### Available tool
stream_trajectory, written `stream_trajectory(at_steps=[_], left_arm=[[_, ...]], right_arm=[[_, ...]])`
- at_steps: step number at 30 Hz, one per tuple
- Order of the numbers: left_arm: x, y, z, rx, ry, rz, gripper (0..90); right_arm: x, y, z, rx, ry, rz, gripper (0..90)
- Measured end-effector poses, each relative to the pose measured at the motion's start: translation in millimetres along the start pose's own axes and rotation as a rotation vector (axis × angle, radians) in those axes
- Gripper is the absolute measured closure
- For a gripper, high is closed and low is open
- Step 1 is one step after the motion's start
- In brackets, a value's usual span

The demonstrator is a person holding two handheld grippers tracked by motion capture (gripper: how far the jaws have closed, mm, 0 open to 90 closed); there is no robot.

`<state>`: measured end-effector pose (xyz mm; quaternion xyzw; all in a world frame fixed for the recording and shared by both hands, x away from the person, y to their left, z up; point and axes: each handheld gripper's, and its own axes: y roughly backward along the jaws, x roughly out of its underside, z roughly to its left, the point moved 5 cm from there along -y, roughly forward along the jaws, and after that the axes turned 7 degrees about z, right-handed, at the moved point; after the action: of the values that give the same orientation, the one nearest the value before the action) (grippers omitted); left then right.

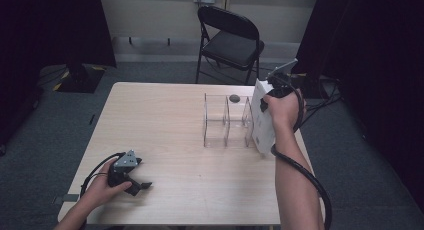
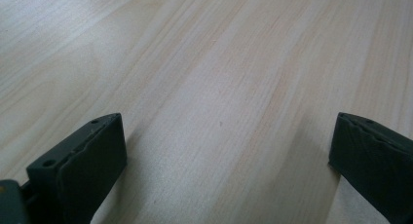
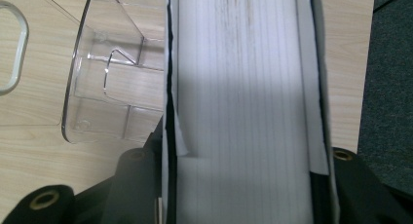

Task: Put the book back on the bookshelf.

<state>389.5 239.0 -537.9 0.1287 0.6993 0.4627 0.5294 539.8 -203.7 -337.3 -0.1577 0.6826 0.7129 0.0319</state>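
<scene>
Currently the right gripper [image 1: 270, 97] pinches a thick white book [image 1: 262, 121], upright, just beside the clear acrylic divider rack [image 1: 226, 121] at the bench's right edge; the left gripper [image 2: 226, 151], spread, rests well apart.

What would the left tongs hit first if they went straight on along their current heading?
Probably the bare wooden tabletop. The left tongs stand open with nothing between them, and the left gripper view looks along them at plain wood grain only. In the high view they sit low at the near left; exact tilt is hard to judge.
</scene>
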Motion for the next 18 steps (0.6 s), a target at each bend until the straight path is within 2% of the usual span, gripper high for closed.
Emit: stream_trajectory(at_steps=[18], left_arm=[[0.0,0.0,0.0,0.000,0.000,0.000,0.0]], right_arm=[[-4.5,-1.5,0.2,-0.004,0.001,-0.007,52.2]])
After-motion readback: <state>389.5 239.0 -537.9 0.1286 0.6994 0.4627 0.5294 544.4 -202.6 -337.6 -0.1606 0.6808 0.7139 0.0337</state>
